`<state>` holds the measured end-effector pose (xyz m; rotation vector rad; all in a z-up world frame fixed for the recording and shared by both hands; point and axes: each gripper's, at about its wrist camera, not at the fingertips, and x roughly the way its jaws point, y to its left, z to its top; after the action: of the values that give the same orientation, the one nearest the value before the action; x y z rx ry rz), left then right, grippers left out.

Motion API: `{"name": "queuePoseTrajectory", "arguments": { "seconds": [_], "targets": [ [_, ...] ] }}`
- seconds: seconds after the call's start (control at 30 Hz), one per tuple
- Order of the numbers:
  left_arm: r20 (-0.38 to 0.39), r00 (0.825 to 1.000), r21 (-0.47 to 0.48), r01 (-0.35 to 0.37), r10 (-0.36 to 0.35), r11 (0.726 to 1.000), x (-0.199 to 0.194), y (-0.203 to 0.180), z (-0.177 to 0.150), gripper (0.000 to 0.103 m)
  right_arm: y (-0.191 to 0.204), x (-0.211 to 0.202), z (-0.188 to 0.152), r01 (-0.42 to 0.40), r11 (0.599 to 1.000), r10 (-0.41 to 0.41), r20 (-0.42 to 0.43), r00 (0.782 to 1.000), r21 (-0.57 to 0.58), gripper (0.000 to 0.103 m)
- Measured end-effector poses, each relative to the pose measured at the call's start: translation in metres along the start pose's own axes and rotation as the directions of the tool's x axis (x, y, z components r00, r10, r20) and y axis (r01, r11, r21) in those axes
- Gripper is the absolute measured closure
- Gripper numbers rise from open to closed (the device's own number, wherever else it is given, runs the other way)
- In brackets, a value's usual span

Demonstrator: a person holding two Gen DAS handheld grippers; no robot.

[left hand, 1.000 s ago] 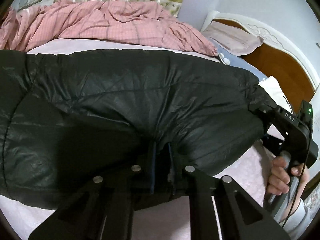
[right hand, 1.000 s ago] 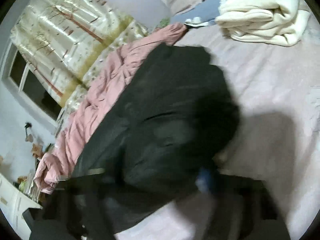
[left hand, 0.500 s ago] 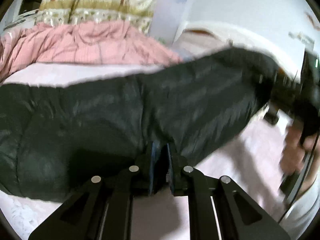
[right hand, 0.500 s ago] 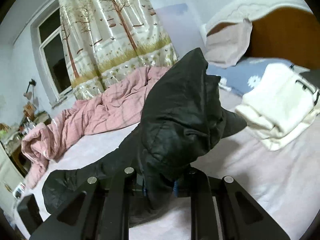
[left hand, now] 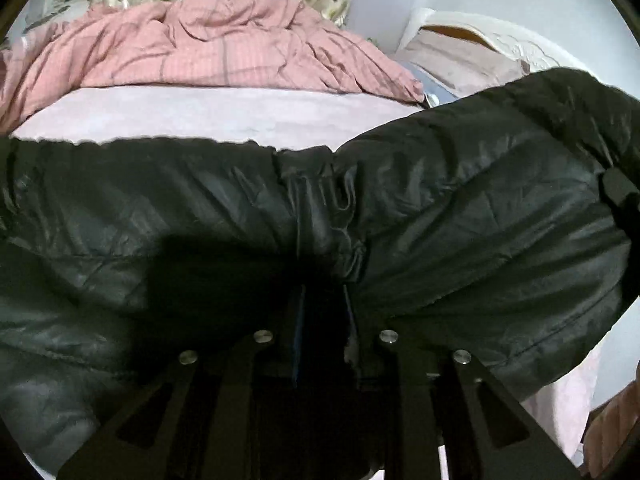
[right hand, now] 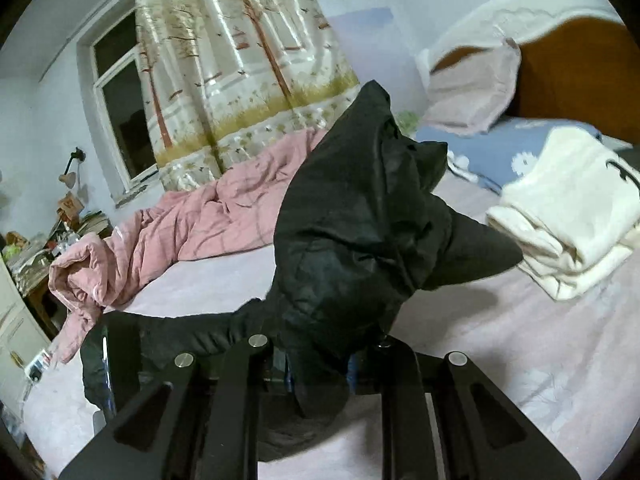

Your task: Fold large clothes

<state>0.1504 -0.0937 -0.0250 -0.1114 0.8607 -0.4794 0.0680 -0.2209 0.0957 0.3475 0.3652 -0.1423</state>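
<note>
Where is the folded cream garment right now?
In the right wrist view, the folded cream garment lies at the right on the pale pink sheet, just in front of the blue floral pillow.

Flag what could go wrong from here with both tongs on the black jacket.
1. The right tongs pinch only a small bunch of the black jacket, and the fabric looks slick; the raised part could slip out mid-fold.
2. The left tongs have just been opening with jacket fabric between them, so that hold may go first.
3. The folded cream garment lies close beside the lifted end; a swing that way could knock it over.
</note>
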Motion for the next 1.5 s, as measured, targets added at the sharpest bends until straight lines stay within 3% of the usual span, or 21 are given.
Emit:
{"name": "queuePoseTrajectory", "arguments": {
  "seconds": [0.1, 0.17, 0.27, 0.4, 0.47, 0.6, 0.7, 0.8, 0.97, 1.07, 1.1, 1.13, 1.2, 1.33, 1.4, 1.5],
  "targets": [
    [0.012, 0.999, -0.021, 0.033, -0.032, 0.999, -0.025, 0.009, 0.004, 0.084, 0.006, -0.008, 0.005, -0.064, 0.998, 0.065, 0.025, 0.998, -0.013, 0.083],
    [0.062, 0.998, -0.003, 0.027, -0.027, 1.0, -0.057, 0.019, 0.005, 0.084, 0.014, -0.012, 0.008, -0.085, 0.996, 0.086, 0.037, 0.996, -0.029, 0.083],
    [0.16, 0.984, 0.055, -0.094, 0.084, 0.994, -0.112, 0.04, 0.002, 0.083, 0.031, -0.013, 0.008, -0.079, 0.995, 0.082, 0.043, 0.996, -0.057, 0.083],
    [0.262, 0.94, -0.03, -0.219, 0.22, 0.975, -0.173, 0.093, -0.002, 0.066, 0.074, -0.01, 0.003, 0.064, 0.974, -0.056, 0.044, 0.997, -0.217, 0.076],
    [0.272, 0.933, -0.091, -0.218, 0.235, 0.972, -0.187, 0.122, -0.005, 0.061, 0.088, -0.011, 0.002, 0.07, 0.967, -0.06, 0.047, 0.997, -0.245, 0.075],
    [0.255, 0.935, -0.163, -0.211, 0.248, 0.964, -0.194, 0.168, -0.013, 0.063, 0.118, -0.015, 0.002, 0.033, 0.96, -0.025, 0.032, 0.999, -0.278, 0.072],
    [0.299, 0.899, -0.16, -0.283, 0.32, 0.946, -0.202, 0.177, -0.014, 0.063, 0.148, -0.013, -0.002, -0.015, 0.953, 0.018, 0.008, 1.0, -0.304, 0.069],
    [0.338, 0.89, -0.174, -0.261, 0.306, 0.95, -0.214, 0.186, -0.016, 0.063, 0.181, -0.004, -0.011, -0.066, 0.938, 0.056, -0.039, 0.998, -0.339, 0.068],
    [0.357, 0.881, -0.186, -0.259, 0.311, 0.948, -0.222, 0.194, -0.018, 0.061, 0.225, 0.021, -0.043, -0.091, 0.914, 0.051, -0.109, 0.993, -0.395, 0.064],
    [0.369, 0.88, -0.211, -0.235, 0.3, 0.949, -0.231, 0.202, -0.021, 0.061, 0.242, 0.039, -0.064, -0.136, 0.906, 0.069, -0.177, 0.982, -0.401, 0.048],
    [0.374, 0.877, -0.221, -0.23, 0.3, 0.948, -0.233, 0.204, -0.021, 0.06, 0.247, 0.044, -0.073, -0.171, 0.902, 0.093, -0.208, 0.974, -0.396, 0.038],
    [0.378, 0.876, -0.228, -0.225, 0.3, 0.947, -0.235, 0.206, -0.022, 0.06, 0.251, 0.047, -0.079, -0.206, 0.897, 0.118, -0.236, 0.964, -0.391, 0.026],
    [0.386, 0.874, -0.24, -0.213, 0.294, 0.947, -0.24, 0.211, -0.023, 0.059, 0.255, 0.053, -0.091, -0.292, 0.886, 0.185, -0.302, 0.935, -0.36, 0.018],
    [0.414, 0.872, -0.223, -0.182, 0.262, 0.958, -0.246, 0.211, -0.024, 0.059, 0.246, 0.05, -0.099, -0.366, 0.886, 0.267, -0.332, 0.905, -0.285, 0.018],
    [0.431, 0.869, -0.197, -0.174, 0.245, 0.965, -0.248, 0.205, -0.024, 0.053, 0.231, 0.045, -0.098, -0.405, 0.888, 0.317, -0.346, 0.883, -0.219, 0.018],
    [0.458, 0.866, -0.147, -0.147, 0.199, 0.978, -0.251, 0.192, -0.025, 0.04, 0.208, 0.032, -0.091, -0.395, 0.905, 0.328, -0.333, 0.884, -0.155, 0.018]
  ]
}}
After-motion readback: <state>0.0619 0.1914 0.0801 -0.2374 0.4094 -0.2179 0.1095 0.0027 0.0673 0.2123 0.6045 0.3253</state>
